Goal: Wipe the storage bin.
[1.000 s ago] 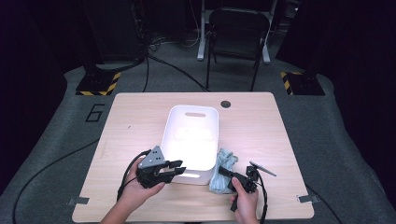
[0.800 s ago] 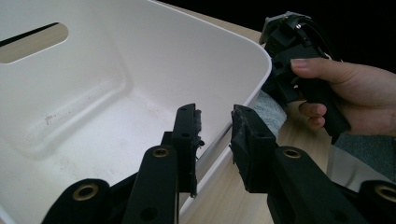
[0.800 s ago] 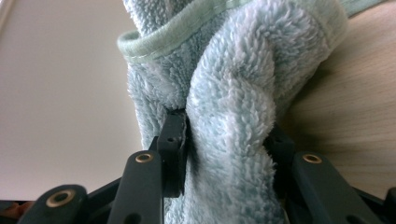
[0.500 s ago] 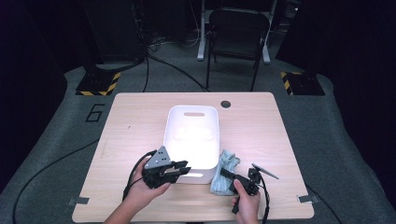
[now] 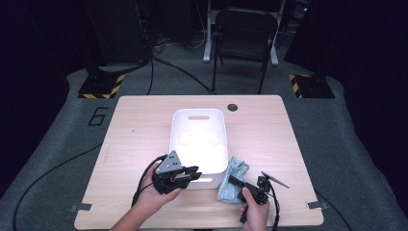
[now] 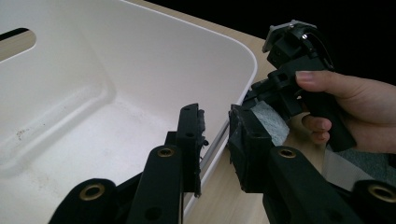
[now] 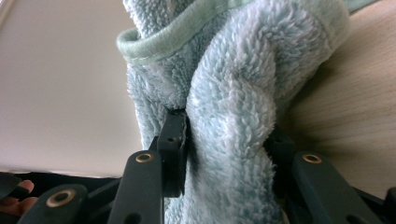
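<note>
Two grippers at table's (image 5: 134,120) near edge | left gripper (image 6: 215,135) astride tub's (image 5: 198,114) near wall, jaws just been closing, one inside, one outside, small gaps to rim | right gripper (image 7: 224,140) at 5 o'clock of tub, pinching blue towel (image 7: 233,84) lying just beside tub

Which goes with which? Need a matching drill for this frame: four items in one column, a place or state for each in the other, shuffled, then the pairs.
Items:
1. white tub
2. blue towel
3. left gripper
4. right gripper

Places or states:
A. jaws astride the tub's near rim, one inside and one outside
B. bunched on the table beside the tub's right side
C. shut on the towel
D. stands in the middle of the table, nothing inside

Pairs: 1-D, 2-B, 3-A, 4-C
</note>
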`<state>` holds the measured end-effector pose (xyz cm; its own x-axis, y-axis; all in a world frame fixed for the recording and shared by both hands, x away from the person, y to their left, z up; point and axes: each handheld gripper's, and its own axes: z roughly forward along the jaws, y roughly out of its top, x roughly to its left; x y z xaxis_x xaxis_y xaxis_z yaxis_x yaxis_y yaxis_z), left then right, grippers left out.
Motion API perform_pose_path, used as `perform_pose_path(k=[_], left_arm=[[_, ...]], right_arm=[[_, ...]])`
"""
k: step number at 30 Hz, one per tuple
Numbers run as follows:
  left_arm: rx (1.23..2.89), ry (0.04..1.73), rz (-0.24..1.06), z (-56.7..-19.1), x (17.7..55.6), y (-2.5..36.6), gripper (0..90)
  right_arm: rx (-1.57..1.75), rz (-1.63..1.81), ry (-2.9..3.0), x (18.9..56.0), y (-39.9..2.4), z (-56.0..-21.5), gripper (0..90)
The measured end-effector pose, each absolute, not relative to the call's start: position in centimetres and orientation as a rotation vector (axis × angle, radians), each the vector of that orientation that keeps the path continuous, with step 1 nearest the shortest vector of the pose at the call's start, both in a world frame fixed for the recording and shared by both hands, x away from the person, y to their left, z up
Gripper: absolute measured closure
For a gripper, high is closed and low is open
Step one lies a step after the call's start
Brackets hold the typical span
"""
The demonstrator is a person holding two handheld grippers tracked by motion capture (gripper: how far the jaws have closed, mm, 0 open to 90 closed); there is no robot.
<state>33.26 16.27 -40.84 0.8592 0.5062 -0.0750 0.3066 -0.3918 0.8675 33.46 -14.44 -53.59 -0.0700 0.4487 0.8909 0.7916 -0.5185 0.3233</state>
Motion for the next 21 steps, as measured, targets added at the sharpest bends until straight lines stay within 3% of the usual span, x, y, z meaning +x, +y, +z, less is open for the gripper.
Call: perform_pose_path(k=[12,21], left_arm=[[2.02,0.592,0.267,-40.9,33.2,16.3,72.2],[2.032,0.56,0.28,-41.0,33.3,16.0,73.3]], right_arm=[[-1.863,-1.694,-1.286,33.2,-14.4,-53.0,61.0],[-1.756,-1.87,-1.228,31.8,-13.9,-48.8,61.1]])
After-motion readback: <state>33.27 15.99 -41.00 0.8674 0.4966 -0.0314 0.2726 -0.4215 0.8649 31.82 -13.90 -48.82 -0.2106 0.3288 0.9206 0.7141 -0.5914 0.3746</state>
